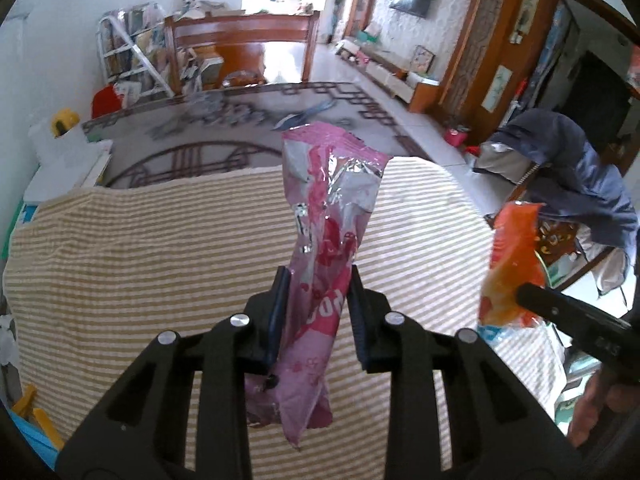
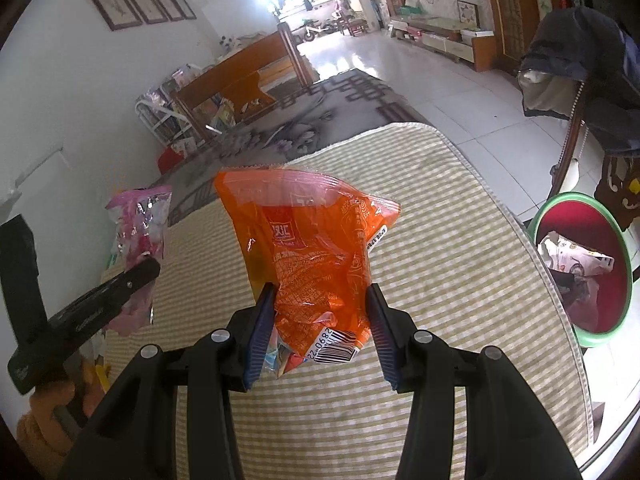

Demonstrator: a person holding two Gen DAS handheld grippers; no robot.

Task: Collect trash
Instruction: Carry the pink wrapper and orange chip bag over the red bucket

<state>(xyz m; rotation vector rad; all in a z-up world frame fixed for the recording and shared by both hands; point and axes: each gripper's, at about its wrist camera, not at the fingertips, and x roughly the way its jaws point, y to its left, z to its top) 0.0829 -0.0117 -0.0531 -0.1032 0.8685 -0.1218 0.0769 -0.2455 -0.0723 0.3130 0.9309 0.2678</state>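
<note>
Basin (image 2: 624,248) sits right of the table (image 2: 460,280), holding a wrapper (image 2: 576,258).
</note>
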